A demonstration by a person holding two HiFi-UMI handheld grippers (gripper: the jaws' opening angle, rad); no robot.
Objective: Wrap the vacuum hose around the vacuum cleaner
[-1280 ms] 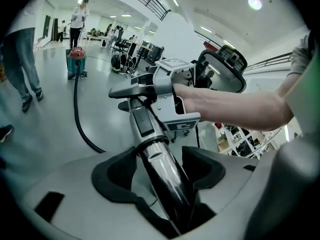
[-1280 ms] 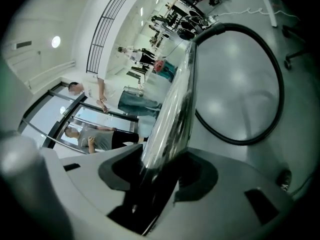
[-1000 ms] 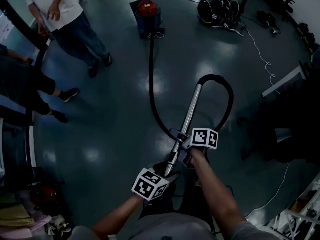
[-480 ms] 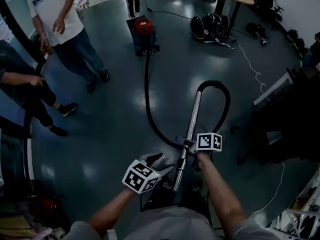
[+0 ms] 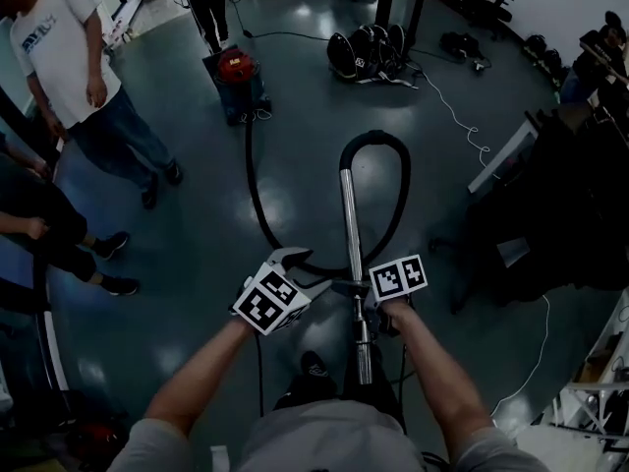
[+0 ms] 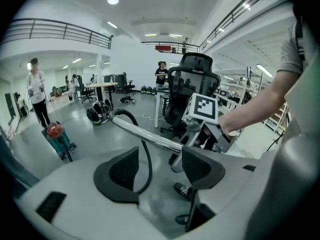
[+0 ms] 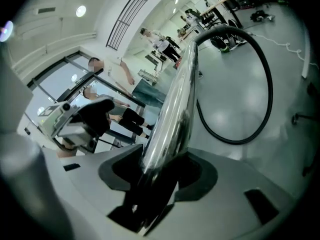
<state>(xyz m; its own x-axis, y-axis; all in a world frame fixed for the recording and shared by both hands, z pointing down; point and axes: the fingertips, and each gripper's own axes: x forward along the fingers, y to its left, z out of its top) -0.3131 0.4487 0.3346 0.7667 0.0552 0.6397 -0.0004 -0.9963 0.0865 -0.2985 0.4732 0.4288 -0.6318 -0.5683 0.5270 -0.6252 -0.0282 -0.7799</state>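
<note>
— Who holds what?
— Right gripper (image 5: 359, 295) clamps the metal wand (image 5: 348, 219); left gripper (image 5: 303, 271) gapes empty.
— Vacuum cleaner (image 5: 234, 79)?
— Well away (hose (image 5: 253, 190) loops across the floor (image 5: 187, 224) between), people (image 5: 79, 82) beside it, one cut off.

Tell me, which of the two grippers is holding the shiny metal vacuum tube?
The right gripper: its jaws clamp the shiny metal vacuum tube. The left gripper has its jaws apart, gripping nothing.
</note>
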